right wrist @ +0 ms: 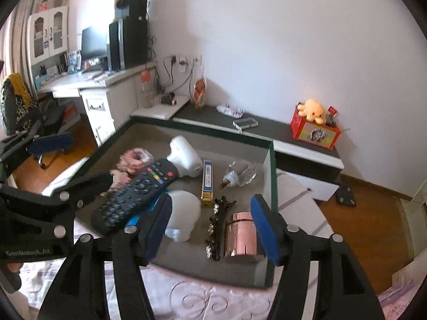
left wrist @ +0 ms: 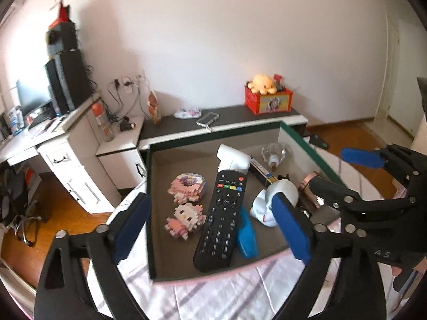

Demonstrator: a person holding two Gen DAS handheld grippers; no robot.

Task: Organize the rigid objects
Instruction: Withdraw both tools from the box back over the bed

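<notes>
An open box with a green rim [left wrist: 148, 213] [right wrist: 272, 186] lies on the bed. In it a black remote [left wrist: 221, 218] [right wrist: 133, 194] leans on a blue object [left wrist: 246, 237]. Beside it are two pink block figures [left wrist: 186, 186], a white handheld device [right wrist: 184, 154], a white rounded object [right wrist: 184, 213], a narrow gold-and-blue box [right wrist: 207, 184], a glass bottle [right wrist: 240, 176], a black hair clip [right wrist: 216, 229] and a rose-gold cylinder [right wrist: 240, 237]. My left gripper [left wrist: 210, 226] hangs open above the remote, holding nothing. My right gripper [right wrist: 210, 229] is open above the clip and cylinder, also holding nothing.
The bed has a pink patterned sheet [right wrist: 202, 298]. Behind the box runs a low dark-topped cabinet [right wrist: 269, 128] with a phone case and a red toy box [right wrist: 315, 130]. A white desk [left wrist: 66, 144] with monitor and speakers stands left, above a wooden floor [right wrist: 373, 226].
</notes>
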